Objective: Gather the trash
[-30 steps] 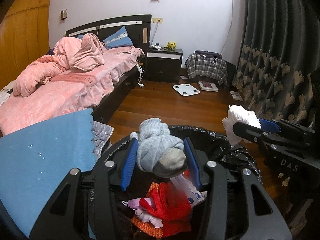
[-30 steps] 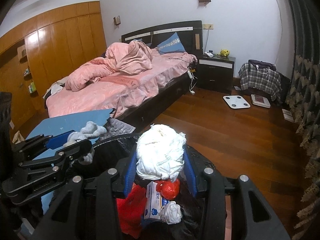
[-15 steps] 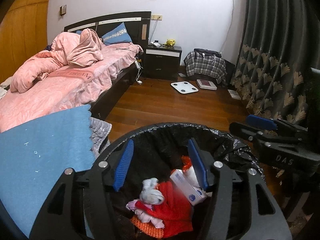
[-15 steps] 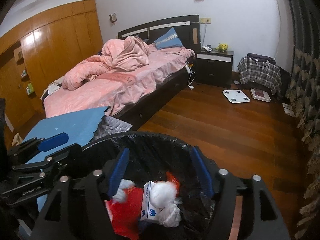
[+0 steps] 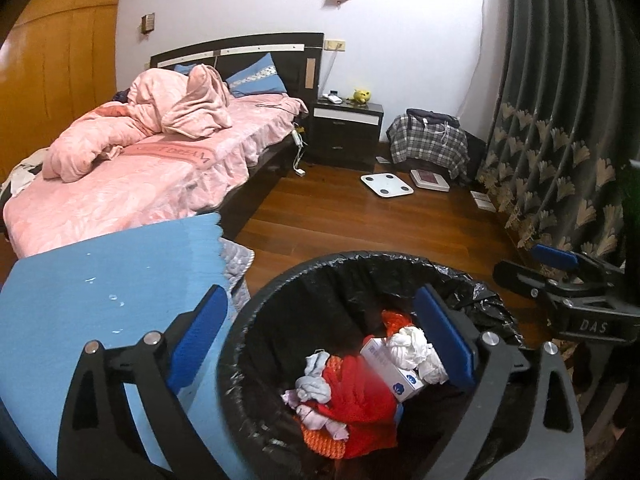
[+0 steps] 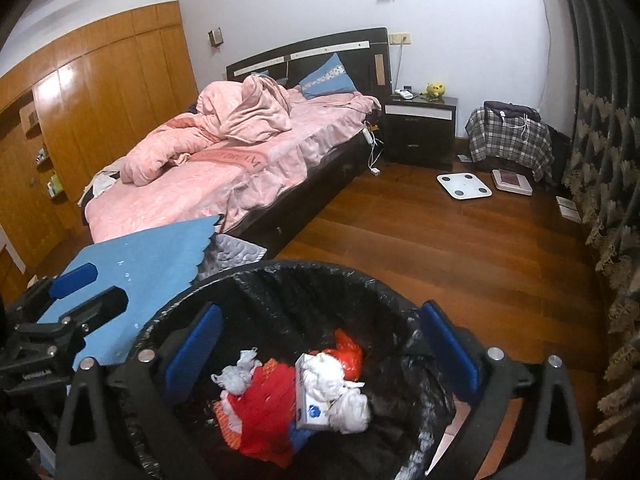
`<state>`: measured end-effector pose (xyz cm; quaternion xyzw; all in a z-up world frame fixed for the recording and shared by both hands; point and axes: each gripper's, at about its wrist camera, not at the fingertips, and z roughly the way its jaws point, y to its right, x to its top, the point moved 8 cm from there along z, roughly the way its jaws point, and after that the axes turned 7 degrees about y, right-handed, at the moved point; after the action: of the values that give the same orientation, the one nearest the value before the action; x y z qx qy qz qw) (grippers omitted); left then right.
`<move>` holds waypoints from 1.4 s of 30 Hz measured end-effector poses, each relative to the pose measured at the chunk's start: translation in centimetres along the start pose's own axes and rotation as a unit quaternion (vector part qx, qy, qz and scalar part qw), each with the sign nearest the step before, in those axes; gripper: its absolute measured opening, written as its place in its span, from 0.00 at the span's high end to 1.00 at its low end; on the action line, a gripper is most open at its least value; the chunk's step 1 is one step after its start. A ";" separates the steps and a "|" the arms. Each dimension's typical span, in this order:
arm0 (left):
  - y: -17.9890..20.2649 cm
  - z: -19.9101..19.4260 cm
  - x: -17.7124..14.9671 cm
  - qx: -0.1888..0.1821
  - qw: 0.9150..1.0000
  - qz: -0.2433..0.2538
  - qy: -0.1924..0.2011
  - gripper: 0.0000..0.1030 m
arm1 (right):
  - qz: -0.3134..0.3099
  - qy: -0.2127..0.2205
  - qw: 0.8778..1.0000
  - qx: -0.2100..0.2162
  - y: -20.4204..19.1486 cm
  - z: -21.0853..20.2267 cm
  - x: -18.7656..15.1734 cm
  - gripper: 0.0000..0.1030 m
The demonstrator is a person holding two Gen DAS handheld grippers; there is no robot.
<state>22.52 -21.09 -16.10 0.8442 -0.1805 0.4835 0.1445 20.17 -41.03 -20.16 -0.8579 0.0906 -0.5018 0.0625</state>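
Observation:
A round bin (image 5: 280,292) (image 6: 256,276) lined with a black bag stands under both grippers. Inside lie a grey sock (image 5: 314,386) (image 6: 236,380), a white crumpled wad (image 5: 412,344) (image 6: 340,396), a white box (image 5: 390,372) (image 6: 308,400) and red cloth (image 5: 360,400) (image 6: 264,404). My left gripper (image 5: 324,344) hangs over the bin's left part, its jaws opening wide with nothing between them. My right gripper (image 6: 320,356) hangs over the bin too, jaws opening, nothing held. Each gripper shows at the other view's edge: right gripper (image 5: 568,284), left gripper (image 6: 68,300).
A blue mat (image 5: 100,300) (image 6: 148,260) lies left of the bin over a quilted grey pad. A bed (image 5: 140,184) with pink bedding lies behind. A nightstand (image 5: 346,136), a white scale (image 5: 386,186), a plaid-covered seat (image 5: 430,146) and dark curtains (image 5: 560,120) ring the wood floor (image 6: 460,248).
Both grippers opened wide. The grey sock fell from the left one and the white wad from the right one into the bin. The left gripper drew back a little.

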 end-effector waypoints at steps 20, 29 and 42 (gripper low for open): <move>-0.7 -11.6 1.8 0.036 0.999 0.003 0.036 0.07 | -0.019 0.030 0.999 0.031 -6.2 -10.2 0.9 0.06; -1.1 -15.9 2.5 0.044 0.997 -0.011 0.058 0.06 | -0.051 0.049 0.997 0.043 -9.1 -13.5 1.9 0.06; -1.5 -19.0 3.3 0.055 0.995 -0.008 0.087 0.06 | -0.070 0.063 0.994 0.052 -11.0 -15.1 2.6 0.06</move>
<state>10.18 -12.37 -3.96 0.8071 -0.1339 0.5630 0.1168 9.30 -31.08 -8.43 -0.8247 0.0081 -0.5617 0.0660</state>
